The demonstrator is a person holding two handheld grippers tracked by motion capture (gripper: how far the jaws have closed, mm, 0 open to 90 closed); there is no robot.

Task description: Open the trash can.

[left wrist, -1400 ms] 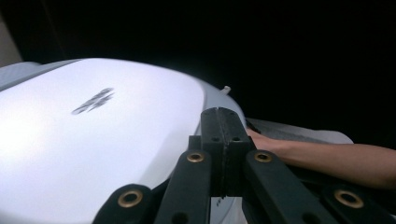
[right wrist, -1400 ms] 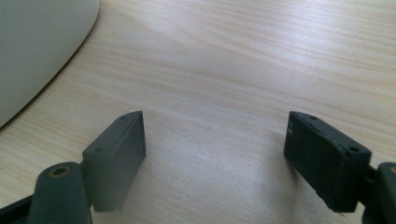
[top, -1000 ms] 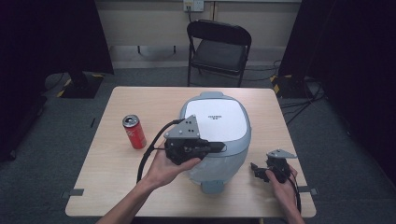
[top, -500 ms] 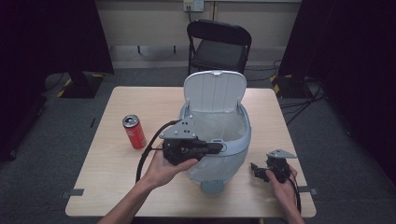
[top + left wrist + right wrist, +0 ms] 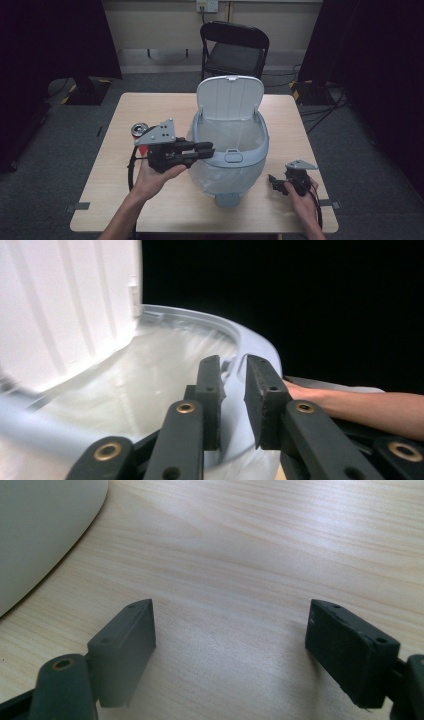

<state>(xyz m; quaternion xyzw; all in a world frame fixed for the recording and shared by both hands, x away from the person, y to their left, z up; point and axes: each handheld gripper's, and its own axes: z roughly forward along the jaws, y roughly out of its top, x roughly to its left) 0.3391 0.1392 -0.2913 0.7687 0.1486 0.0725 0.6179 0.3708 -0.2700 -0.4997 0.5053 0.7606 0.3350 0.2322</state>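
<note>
With lid (image 5: 229,97) upright at far rim, bin (image 5: 227,155) sits mid-table, mouth open. Left gripper (image 5: 206,149) at bin's near-left rim, jaws just been opening, narrow gap, nothing between. Soda can (image 5: 138,130) behind left gripper, nearer that hand. Right gripper (image 5: 276,183) spread wide, empty, low over table (image 5: 125,120) right of bin. Folding chair (image 5: 235,47) beyond; dark room.

Pale wood-grain laminate on the table (image 5: 150,107), smooth with a soft sheen. Smooth grey-blue plastic for the bin (image 5: 250,155), its raised lid (image 5: 229,97) ribbed white plastic inside; thin, translucent, crinkled plastic film for the liner (image 5: 227,136) within the bin. Matt black plastic on the left gripper (image 5: 209,148), brass-coloured rivets, rough-faced pads (image 5: 260,395). Shiny metal on the can (image 5: 138,130) left of the bin.
</note>
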